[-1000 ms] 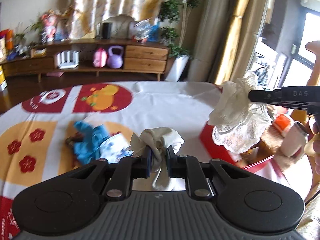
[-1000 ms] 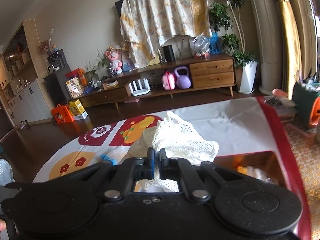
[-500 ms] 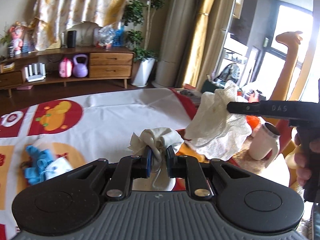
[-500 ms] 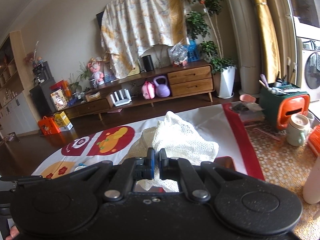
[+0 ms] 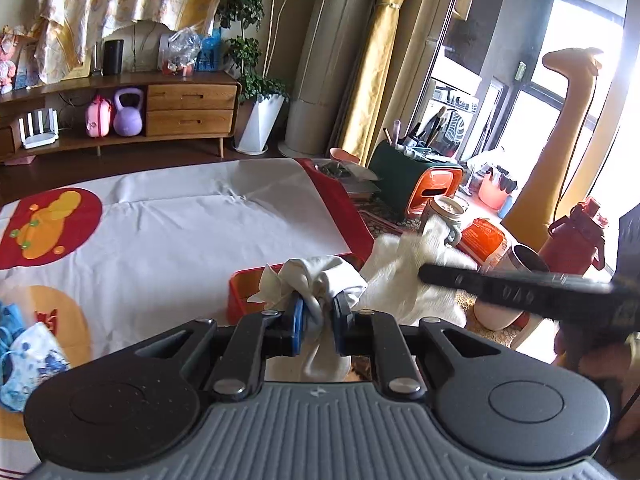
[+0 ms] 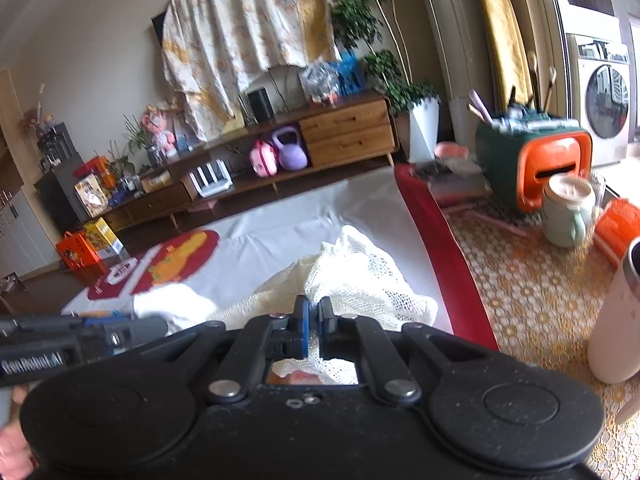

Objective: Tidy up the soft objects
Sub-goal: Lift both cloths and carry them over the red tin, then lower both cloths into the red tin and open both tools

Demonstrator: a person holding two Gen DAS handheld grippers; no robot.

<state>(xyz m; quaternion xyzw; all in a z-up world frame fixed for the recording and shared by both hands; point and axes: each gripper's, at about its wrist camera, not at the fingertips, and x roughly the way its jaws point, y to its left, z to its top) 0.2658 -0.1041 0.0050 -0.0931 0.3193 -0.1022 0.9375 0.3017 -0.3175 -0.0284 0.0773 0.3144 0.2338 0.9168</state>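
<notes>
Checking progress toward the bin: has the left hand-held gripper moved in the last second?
Yes. The left hand-held gripper, shut on the white cloth, swung right: the wooden sideboard slid leftward and the red bin appeared.

2 grippers: left (image 5: 316, 312) at 6 o'clock, right (image 6: 311, 320) at 6 o'clock. 2 held cloths: white rag (image 5: 320, 276), mesh cloth (image 6: 360, 280). 1 red tray (image 5: 244, 288) at center. 1 blue-white cloth pile (image 5: 24, 356) at 8 o'clock. 1 purple kettlebell (image 5: 128, 114) at 10 o'clock. 1 pink bag (image 5: 98, 116) beside it. 1 mug (image 6: 566, 212) at 3 o'clock. 1 washer (image 6: 604, 96) at 2 o'clock.
</notes>
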